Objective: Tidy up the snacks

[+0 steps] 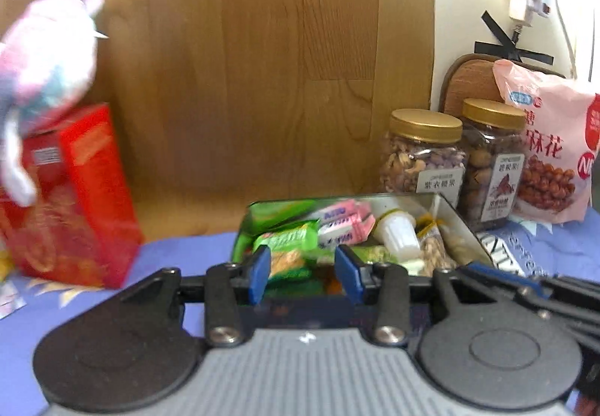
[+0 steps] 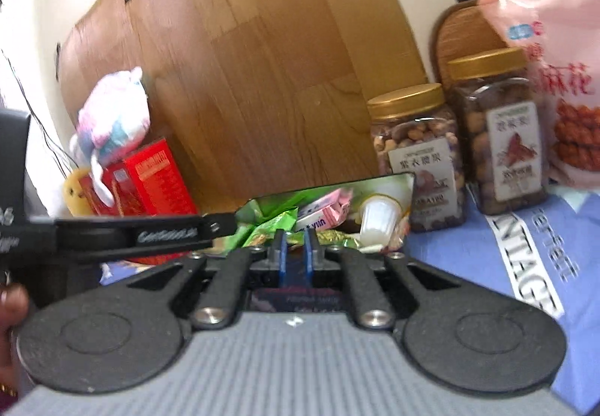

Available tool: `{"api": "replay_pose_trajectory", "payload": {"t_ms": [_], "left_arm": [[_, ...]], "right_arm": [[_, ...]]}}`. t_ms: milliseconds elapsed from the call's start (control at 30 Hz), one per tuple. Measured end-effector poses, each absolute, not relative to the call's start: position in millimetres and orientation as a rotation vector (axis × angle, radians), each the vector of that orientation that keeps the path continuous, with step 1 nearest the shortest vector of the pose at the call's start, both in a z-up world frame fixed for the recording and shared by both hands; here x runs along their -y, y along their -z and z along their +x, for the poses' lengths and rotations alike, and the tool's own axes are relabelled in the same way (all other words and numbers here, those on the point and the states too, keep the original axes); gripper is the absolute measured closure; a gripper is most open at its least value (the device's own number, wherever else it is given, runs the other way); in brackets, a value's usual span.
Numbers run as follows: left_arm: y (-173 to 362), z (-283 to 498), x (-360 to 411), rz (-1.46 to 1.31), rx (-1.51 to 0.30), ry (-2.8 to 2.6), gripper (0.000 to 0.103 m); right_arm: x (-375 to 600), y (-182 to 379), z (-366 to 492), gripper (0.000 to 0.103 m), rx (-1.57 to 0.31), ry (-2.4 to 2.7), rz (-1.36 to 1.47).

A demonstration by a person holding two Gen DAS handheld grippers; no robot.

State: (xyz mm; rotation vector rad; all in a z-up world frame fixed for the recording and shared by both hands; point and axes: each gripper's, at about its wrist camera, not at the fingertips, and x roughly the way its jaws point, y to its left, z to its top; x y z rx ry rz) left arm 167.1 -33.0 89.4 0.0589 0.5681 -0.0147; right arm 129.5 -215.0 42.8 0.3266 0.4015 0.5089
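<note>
While both grippers hover at the tin [image 1: 463, 224], no snack is held.
Left gripper [image 1: 304, 273] jaws spread apart, empty, just short of the green packet [image 1: 288, 241] in the tin; right gripper [image 2: 294, 258] narrowly parted, empty. Advice: straddle the packet's short axis, avoid the tin wall.

Tin [image 1: 459, 224] sits just ahead of left claw [image 1: 305, 271], w/ snack packets [image 1: 290, 239] & a small cup [image 1: 397, 234] in it. Two jars [image 1: 422, 151] stand beyond tin to the right; snack bag [image 1: 547, 142] right of them. Box [image 1: 80, 198] far left, plush toy [image 1: 48, 67] on top.
</note>
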Motion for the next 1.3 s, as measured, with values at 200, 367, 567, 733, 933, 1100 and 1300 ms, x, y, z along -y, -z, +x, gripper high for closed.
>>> {"api": "replay_pose_trajectory", "payload": {"t_ms": [200,367,567,733,933,1100,1300], "left_arm": [[-84,112,37,0.035,-0.609,-0.003,0.06],[-66,71,36,0.01,-0.66,-0.012,0.055],[-55,33,33,0.007,-0.684,-0.051,0.001],[-55,11,29,0.017,-0.671,-0.107,0.0],[-49,3,26,0.021,-0.69,-0.139,0.0],[-45,2,29,0.032,-0.692,-0.142,0.0],[-42,2,34,0.057,-0.686,-0.146,0.0]], "right_arm": [[230,-33,77,0.072,-0.424,-0.454,0.377],[231,-23,41,0.07,-0.478,-0.432,0.359],[229,-17,17,0.044,-0.512,-0.409,0.38],[228,-9,7,0.036,-0.535,-0.376,0.409],[228,-3,-1,0.032,-0.555,-0.367,0.426],[229,-3,-3,0.03,-0.555,-0.367,0.43],[228,0,-3,0.029,-0.563,-0.371,0.435]]}}
